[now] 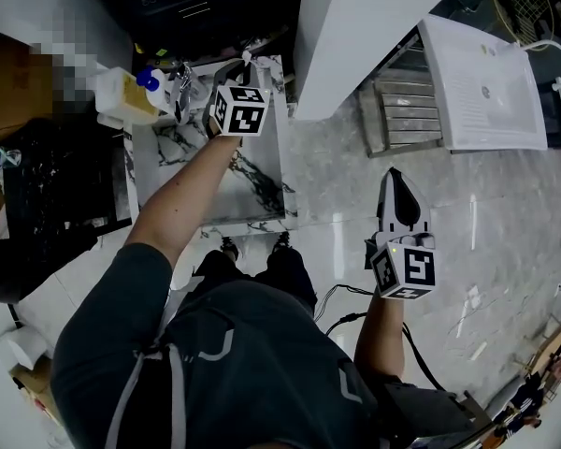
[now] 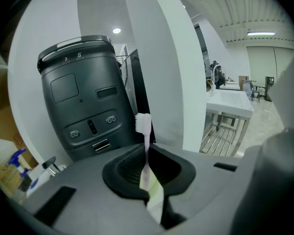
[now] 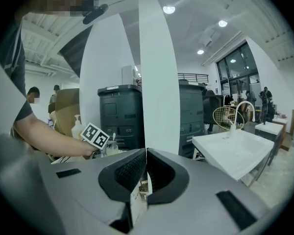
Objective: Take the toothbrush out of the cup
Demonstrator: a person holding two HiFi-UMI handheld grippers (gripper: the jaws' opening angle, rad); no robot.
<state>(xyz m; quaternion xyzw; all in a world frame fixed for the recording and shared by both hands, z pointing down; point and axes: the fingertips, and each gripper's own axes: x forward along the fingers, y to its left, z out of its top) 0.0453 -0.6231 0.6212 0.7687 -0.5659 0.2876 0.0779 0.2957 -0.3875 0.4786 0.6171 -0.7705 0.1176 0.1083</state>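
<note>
Left gripper view: the left gripper point(image 2: 147, 155) has its jaws clamped on the handle of the toothbrush point(image 2: 146, 148), bristle head standing upright at 12 o'clock above the pads, with a dark grey machine point(image 2: 83, 97) behind at 10 o'clock. Right gripper view: the right gripper point(image 3: 146, 153) has its jaws together on nothing; a white sink point(image 3: 235, 153) lies at 3 o'clock. Only the head view shows the left gripper over a marble counter point(image 1: 252, 181).

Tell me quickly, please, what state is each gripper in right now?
Left gripper: closed on the toothbrush.
Right gripper: closed, holding nothing.
</note>
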